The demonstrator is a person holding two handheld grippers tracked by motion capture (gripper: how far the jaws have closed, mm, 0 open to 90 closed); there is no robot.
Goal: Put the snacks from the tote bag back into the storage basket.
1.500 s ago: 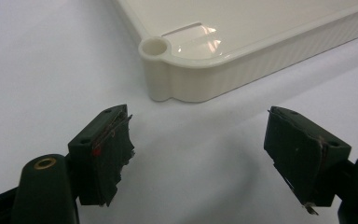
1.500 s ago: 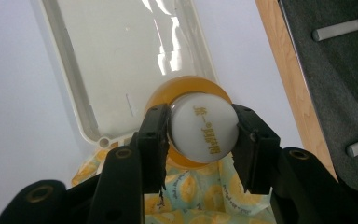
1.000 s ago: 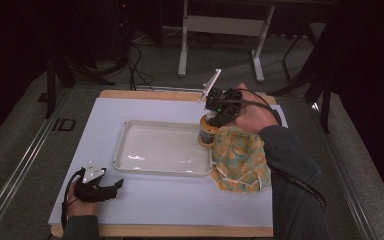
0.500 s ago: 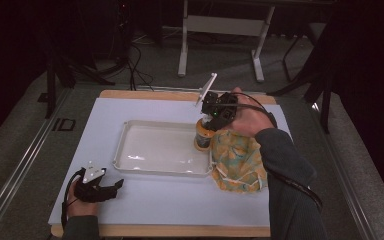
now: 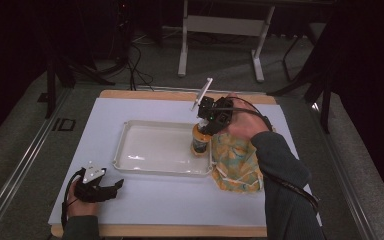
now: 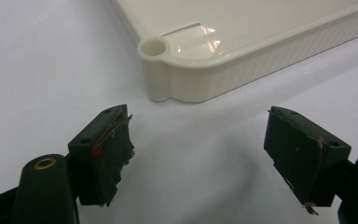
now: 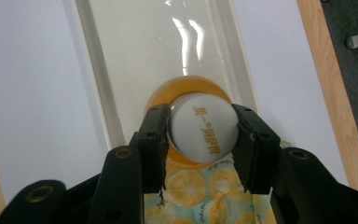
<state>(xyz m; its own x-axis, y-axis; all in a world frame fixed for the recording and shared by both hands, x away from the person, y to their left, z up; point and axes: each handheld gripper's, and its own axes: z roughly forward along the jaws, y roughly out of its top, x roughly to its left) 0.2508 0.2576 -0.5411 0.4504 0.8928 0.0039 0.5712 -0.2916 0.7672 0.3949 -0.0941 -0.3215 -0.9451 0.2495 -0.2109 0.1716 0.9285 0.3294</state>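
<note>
An orange bottle (image 5: 199,141) with a white printed cap (image 7: 204,127) hangs upright over the right end of the white tray (image 5: 145,165). My right gripper (image 5: 207,126) points down and is shut on the cap, one pad on each side (image 7: 203,128). Whether the bottle's base touches the tray floor I cannot tell. Just right of the tray lies a cloth bag (image 5: 236,162) printed with lemon slices. My left gripper (image 5: 114,186) rests low on the table near the front left, open and empty (image 6: 198,154), facing the tray's corner (image 6: 168,77).
A white sheet (image 5: 130,200) covers the wooden table (image 5: 145,231). The tray's floor (image 7: 168,51) is bare and glossy. Beyond the table's far edge stand metal stand legs (image 5: 182,50) and cables on a dark floor.
The right gripper has carried the bottle a little leftward and down, from above the bag's edge to over the tray's right end. The left hand has stayed put.
</note>
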